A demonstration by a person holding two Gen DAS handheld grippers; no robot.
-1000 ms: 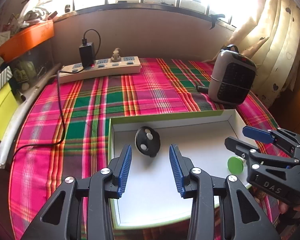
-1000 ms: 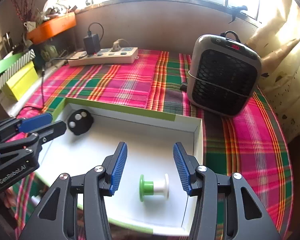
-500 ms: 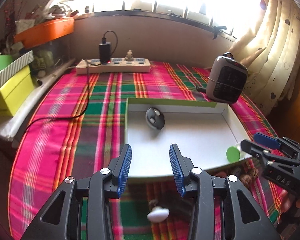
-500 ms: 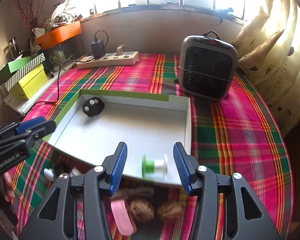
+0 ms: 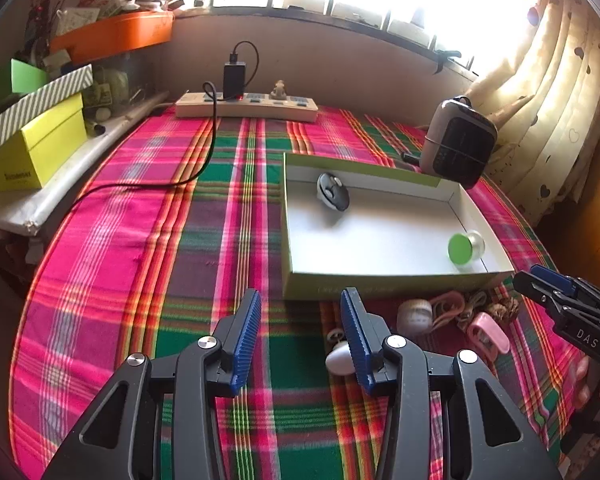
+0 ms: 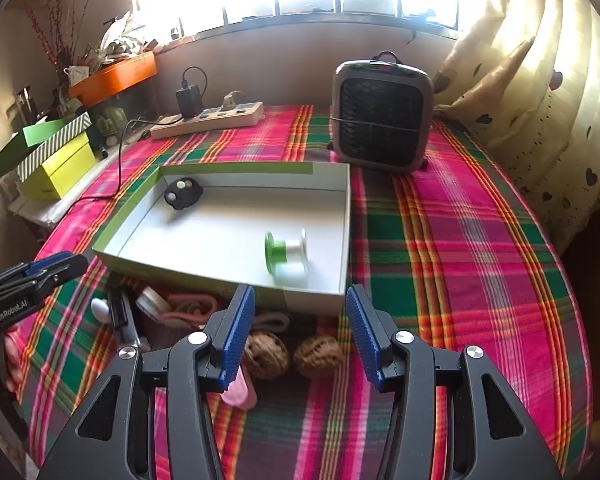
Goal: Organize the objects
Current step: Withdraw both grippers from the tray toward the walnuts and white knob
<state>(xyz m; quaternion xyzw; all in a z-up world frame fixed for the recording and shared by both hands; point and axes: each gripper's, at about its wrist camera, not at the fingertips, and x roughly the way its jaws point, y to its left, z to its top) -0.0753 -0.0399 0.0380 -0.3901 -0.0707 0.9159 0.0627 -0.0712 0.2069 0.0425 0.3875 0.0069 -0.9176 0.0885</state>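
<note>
Sunlit window and cream curtain back a surface covered by a pink and green plaid cloth (image 6: 460,248). On it sits a shallow white tray (image 6: 346,216) with green outer walls. Inside the tray, a black disc (image 6: 182,194) with pale dots lies in the far left corner, and a green and white spool (image 6: 286,252) lies on its side near the right wall. Just in front of the tray, small things lie scattered on the cloth: two walnuts (image 6: 318,356), a pink clip (image 5: 488,336), a white oval piece (image 5: 338,362) and pinkish bands (image 6: 188,308). The right claw (image 6: 300,332) hovers over the walnuts, partly open and empty. The left claw (image 5: 300,336), empty, has just been opening, with bare cloth between its jaws. Farther back stand a heater (image 6: 382,120), a power strip (image 6: 208,118) and stacked boxes (image 6: 56,156).
</note>
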